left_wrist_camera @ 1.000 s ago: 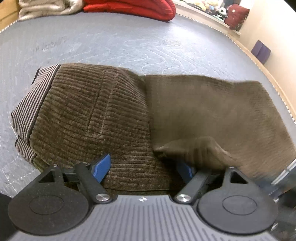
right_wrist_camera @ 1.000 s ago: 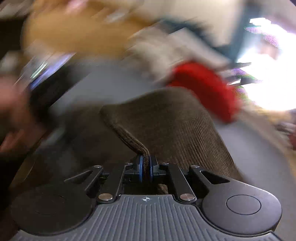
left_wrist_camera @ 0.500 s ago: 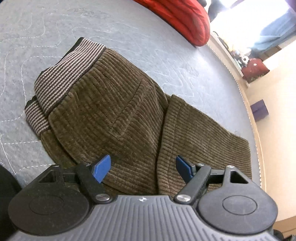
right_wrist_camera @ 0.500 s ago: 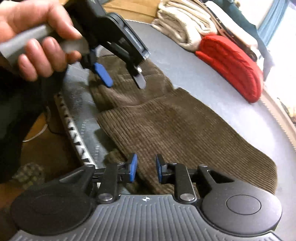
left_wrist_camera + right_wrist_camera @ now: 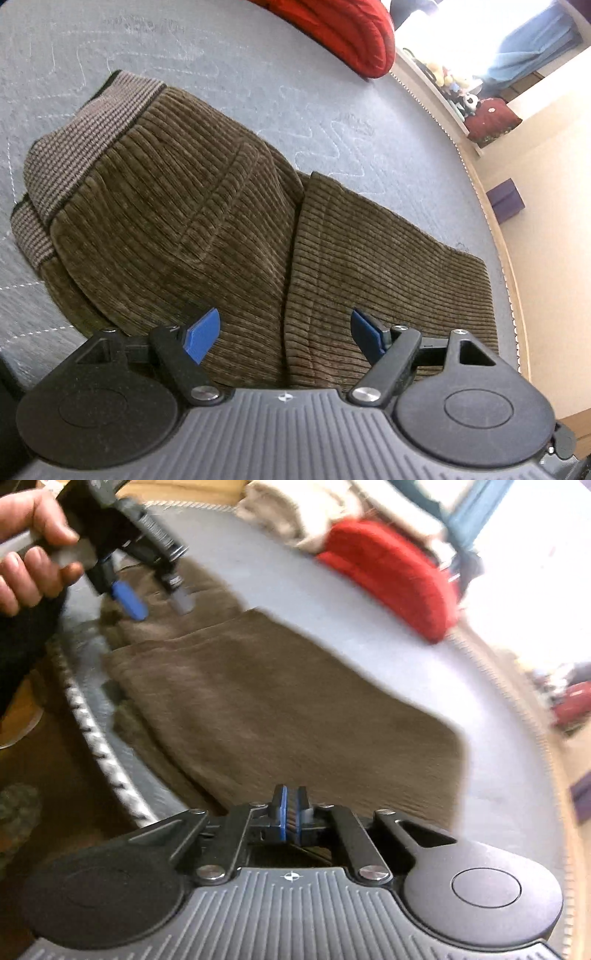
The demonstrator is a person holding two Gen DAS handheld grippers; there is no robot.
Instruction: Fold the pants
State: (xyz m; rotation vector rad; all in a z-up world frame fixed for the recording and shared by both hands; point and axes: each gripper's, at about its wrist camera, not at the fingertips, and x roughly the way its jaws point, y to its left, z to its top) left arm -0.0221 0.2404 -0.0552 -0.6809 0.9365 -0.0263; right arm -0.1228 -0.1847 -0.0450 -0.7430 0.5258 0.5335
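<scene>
Corduroy pants [image 5: 229,236] folded — beneath left claw [image 5: 284,332], spread

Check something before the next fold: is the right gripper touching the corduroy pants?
Apart. The right wrist view shows the right gripper with jaws shut on nothing, blue pads meeting, raised in front of the corduroy pants.

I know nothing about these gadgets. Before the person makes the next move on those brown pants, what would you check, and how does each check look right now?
1. Left gripper open and free of cloth: ok.
2. Right gripper shut, nothing between its pads: ok.
3. Pants folded over, the leg part lying across the seat part: ok.
4. Striped waistband flat: not ok, it bunches at one end.
5. Pants fully on the grey mattress: cannot tell, the near edge is hidden.
</scene>
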